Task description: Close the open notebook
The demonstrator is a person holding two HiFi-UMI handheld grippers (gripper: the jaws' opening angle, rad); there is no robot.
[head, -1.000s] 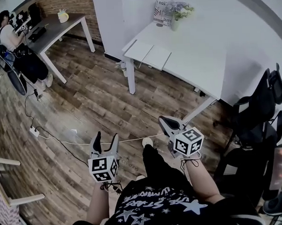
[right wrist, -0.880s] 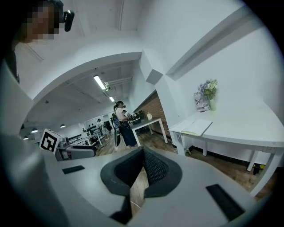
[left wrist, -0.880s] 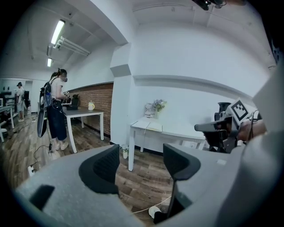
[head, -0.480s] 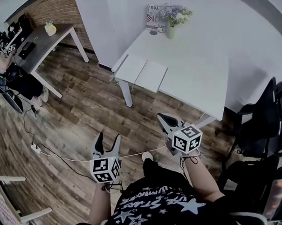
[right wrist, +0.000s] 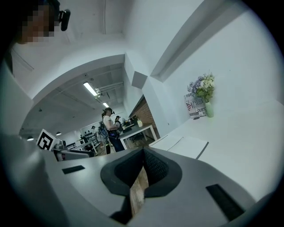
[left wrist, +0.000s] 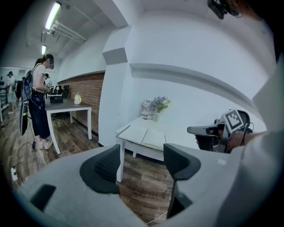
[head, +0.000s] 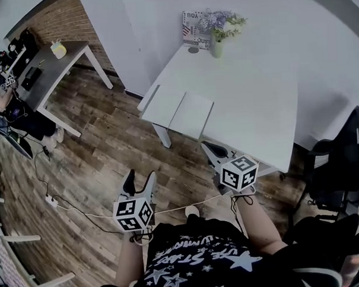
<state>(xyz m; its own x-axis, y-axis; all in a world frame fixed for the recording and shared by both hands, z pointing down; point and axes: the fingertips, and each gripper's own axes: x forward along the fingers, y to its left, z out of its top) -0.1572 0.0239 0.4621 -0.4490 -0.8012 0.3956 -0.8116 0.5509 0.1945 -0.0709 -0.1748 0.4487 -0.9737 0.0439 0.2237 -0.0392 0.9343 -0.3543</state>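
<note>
Table [head: 254, 89] shows nearer and larger in the head view than half a second back. Both grippers have come forward with the person.

Notebook [head: 177, 110] lies open, two pages flat, on the table's near left corner, left page along the left edge.

Left gripper [head: 139, 178] is over wood floor, short of the table, jaws spread, nothing between them. Right gripper [head: 213, 151] shows against the table's near edge, jaws pressed together, empty. Neither touches the notebook.

Risks, as I judge them:
- The book sits tight to the corner, so a sideways shove instead of a lift under one cover could slide it off the edge.
- White cord [head: 170, 209] crosses the floor by the feet and could trip the person.

Card [head: 192, 27] stands at the far edge beside a vase of flowers [head: 217, 34]. Its letters look like "YOU" and "JUST"; the rest is too small.
</note>
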